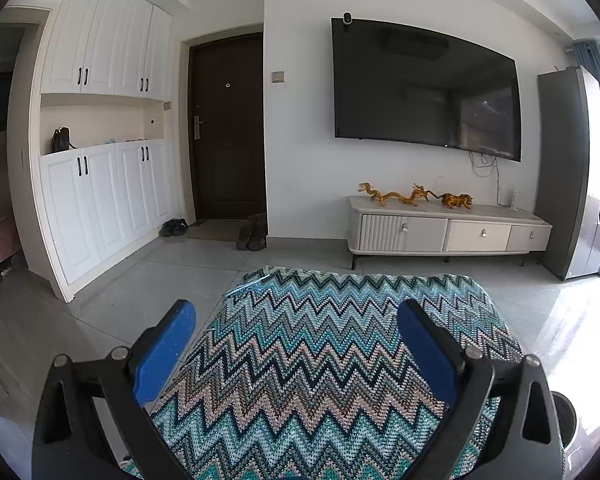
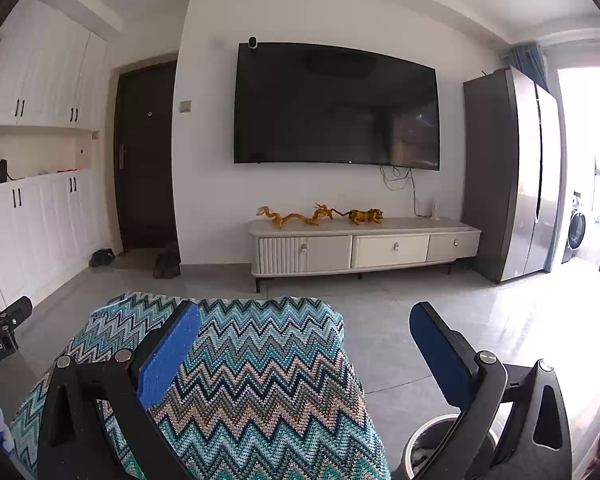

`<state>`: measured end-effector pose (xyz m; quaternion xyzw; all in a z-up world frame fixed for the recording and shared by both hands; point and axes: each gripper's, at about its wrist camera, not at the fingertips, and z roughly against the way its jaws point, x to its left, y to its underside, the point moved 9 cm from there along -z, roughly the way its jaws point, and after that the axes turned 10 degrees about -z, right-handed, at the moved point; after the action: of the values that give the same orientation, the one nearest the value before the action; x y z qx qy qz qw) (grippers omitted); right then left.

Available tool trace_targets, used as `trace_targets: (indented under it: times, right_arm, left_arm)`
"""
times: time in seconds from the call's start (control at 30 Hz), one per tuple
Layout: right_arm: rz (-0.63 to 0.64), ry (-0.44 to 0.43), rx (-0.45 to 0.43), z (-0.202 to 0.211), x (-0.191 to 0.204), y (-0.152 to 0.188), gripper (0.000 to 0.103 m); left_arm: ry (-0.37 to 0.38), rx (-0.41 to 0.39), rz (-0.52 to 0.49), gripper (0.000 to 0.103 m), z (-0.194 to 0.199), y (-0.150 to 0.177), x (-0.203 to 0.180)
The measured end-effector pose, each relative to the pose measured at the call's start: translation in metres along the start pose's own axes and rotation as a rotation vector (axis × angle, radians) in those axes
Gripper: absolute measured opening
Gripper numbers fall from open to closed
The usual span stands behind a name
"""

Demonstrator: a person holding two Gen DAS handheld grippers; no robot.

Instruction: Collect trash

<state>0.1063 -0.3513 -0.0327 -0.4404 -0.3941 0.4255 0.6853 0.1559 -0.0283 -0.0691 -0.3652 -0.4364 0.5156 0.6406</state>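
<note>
My left gripper [image 1: 296, 312] is open and empty, held above a surface covered by a zigzag-patterned knitted cloth [image 1: 332, 360]. My right gripper [image 2: 306, 316] is open and empty, over the right edge of the same cloth [image 2: 260, 380]. A round white-rimmed trash bin [image 2: 428, 436] stands on the floor at the cloth's right, below my right gripper's right finger; its rim also shows in the left wrist view [image 1: 566, 416]. No loose trash is visible on the cloth. Part of the left gripper [image 2: 4, 328] shows at the left edge of the right wrist view.
A grey tiled floor [image 2: 420, 320] lies ahead. A white TV cabinet [image 2: 360, 248] with gold figurines stands under a wall TV [image 2: 336, 108]. A grey fridge [image 2: 508, 176] is at the right. White cupboards [image 1: 100, 200], a dark door [image 1: 228, 128] and shoes [image 1: 254, 232] are at the left.
</note>
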Motion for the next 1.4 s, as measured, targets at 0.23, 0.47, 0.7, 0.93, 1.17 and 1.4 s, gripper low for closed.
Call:
trace_targets:
  times: [0.23, 0.47, 0.7, 0.93, 1.17, 1.4]
  right_arm:
    - [0.003, -0.008, 0.012, -0.0028, 0.0023, 0.0022, 0.103]
    - [0.002, -0.007, 0.016, -0.0033, 0.0011, 0.0039, 0.103]
    - [0.001, -0.003, 0.015, -0.0039, -0.0010, 0.0039, 0.103]
    - [-0.005, -0.002, 0.014, -0.0047, -0.0012, 0.0036, 0.103]
    - [-0.008, 0.001, 0.012, -0.0050, -0.0026, 0.0052, 0.103]
    - [-0.008, 0.000, 0.013, -0.0051, -0.0037, 0.0048, 0.103]
  left_arm:
    - [0.005, 0.001, 0.000, 0.101, 0.0008, 0.0000, 0.0012]
    - [0.012, -0.002, -0.005, 0.101, 0.0017, -0.0002, -0.0008]
    - [0.019, 0.001, -0.010, 0.101, 0.0011, -0.0005, -0.0021]
    - [0.028, 0.012, -0.011, 0.101, -0.0009, 0.0007, -0.0029]
    - [0.037, 0.018, -0.013, 0.101, -0.0028, 0.0018, -0.0038]
    - [0.045, 0.025, -0.014, 0.101, -0.0048, 0.0013, -0.0043]
